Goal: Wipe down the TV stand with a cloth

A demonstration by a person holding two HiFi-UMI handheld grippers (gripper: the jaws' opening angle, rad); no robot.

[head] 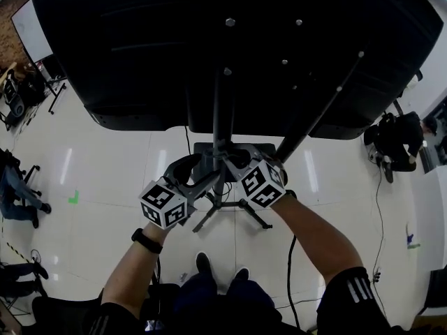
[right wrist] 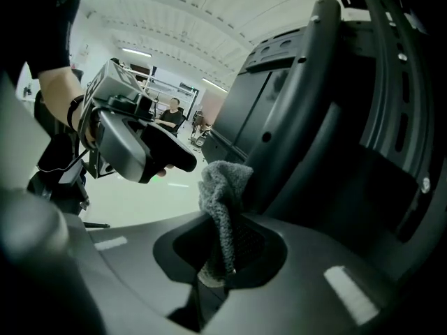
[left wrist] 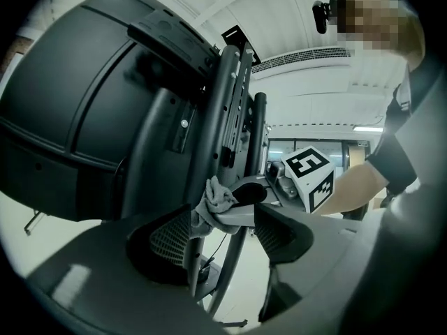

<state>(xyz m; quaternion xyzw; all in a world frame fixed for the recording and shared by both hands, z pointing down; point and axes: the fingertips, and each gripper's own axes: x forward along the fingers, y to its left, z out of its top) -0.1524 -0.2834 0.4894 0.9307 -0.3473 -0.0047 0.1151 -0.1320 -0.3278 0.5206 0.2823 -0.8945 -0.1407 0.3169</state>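
Right gripper view: right gripper (right wrist: 223, 251) clamps cloth (right wrist: 222, 185) against stand pole (right wrist: 293, 103); left gripper (left wrist: 222, 234) spread astride.

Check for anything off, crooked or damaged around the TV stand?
Nothing stands out. The right gripper is shut on the gray cloth, which lies against the stand's upright pole. The left gripper has its jaws apart with the pole between them. No spill or damage shows.
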